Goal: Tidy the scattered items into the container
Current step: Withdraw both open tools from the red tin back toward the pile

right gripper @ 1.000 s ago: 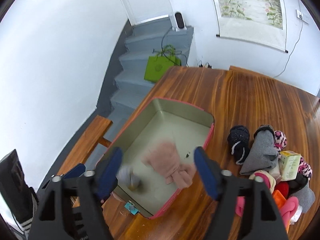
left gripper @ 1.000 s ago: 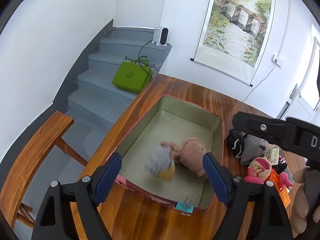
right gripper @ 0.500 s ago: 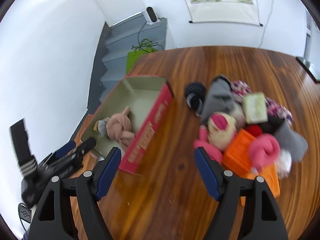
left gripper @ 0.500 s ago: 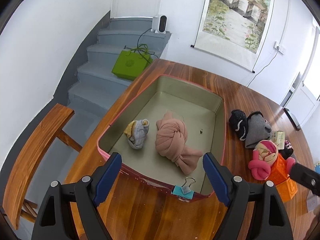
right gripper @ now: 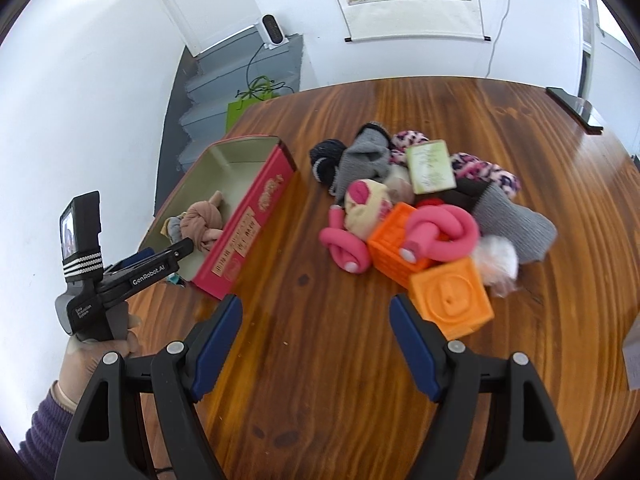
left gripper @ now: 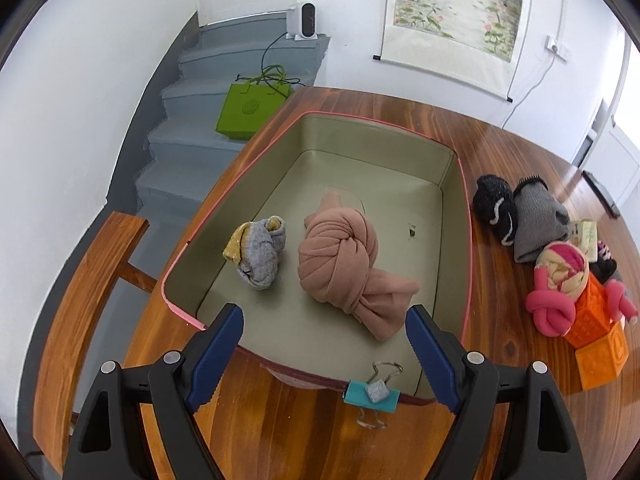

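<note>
On the counter, left side — box holding a knotted cloth and sock. Left tongs gape wide over its near rim, empty. Right tongs open, empty — pile just beyond, right of box.

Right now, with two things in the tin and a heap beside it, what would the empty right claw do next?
Probably ease the right gripper, open and empty, forward onto the orange block, the nearest piece of the pile outside the tin.
</note>
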The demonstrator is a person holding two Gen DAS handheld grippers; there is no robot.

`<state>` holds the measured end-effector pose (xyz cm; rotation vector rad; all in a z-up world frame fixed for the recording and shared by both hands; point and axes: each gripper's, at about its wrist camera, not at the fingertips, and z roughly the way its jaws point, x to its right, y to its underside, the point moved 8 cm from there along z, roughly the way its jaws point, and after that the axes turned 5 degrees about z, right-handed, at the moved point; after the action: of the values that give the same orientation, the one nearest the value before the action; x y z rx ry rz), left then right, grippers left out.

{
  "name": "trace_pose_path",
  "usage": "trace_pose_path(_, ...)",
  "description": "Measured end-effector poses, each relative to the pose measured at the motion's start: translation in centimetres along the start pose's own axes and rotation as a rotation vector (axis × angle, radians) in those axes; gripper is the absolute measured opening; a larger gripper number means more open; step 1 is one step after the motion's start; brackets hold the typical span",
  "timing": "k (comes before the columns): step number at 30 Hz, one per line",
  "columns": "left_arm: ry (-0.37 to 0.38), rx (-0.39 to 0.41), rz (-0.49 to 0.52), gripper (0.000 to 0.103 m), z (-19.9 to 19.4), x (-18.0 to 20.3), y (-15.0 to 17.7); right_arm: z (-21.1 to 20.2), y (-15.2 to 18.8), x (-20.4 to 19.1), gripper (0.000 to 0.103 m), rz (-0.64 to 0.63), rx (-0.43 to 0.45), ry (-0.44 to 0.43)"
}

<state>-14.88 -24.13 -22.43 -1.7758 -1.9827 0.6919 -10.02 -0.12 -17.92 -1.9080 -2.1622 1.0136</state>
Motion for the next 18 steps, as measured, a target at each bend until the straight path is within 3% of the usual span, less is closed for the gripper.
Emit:
trace_pose_path(5,-0.046,-0.015,0.065,0.085,-0.9,1.0,1.5,-0.7,1.0,1.8,0.079,0.019,-0.008,0.013)
trace_pose_path(7,-0.01,-0.024,0.011,0.086,-1.3,0.9,2.7,-1.1,1.4,2.6,0.079,0.031,-0.014,0.02)
trace_pose_path(9,0.048,-0.05,-0.109,0.086,-1.5,0.0,4.0,-1.5,1.9,3.6,0.079,0.043,-0.018,0.026)
trace_pose_path(11,0.056,-0.05,-0.16,0.086,-1.9,-0.5,5.0,-2.0,2.2,4.5,0.079,0.051,-0.019,0.03)
trace_pose_path(15,-0.008,-0.078,-0.119,0.086,-3.1,-0.3,6.9,-3.0,2.8,6.4,0.079,0.071,-0.018,0.041)
trace_pose_path(18,-0.015,-0.091,-0.149,0.086,-4.1,-0.2,9.1,-4.1,3.3,7.6,0.079,0.073,-0.014,0.047)
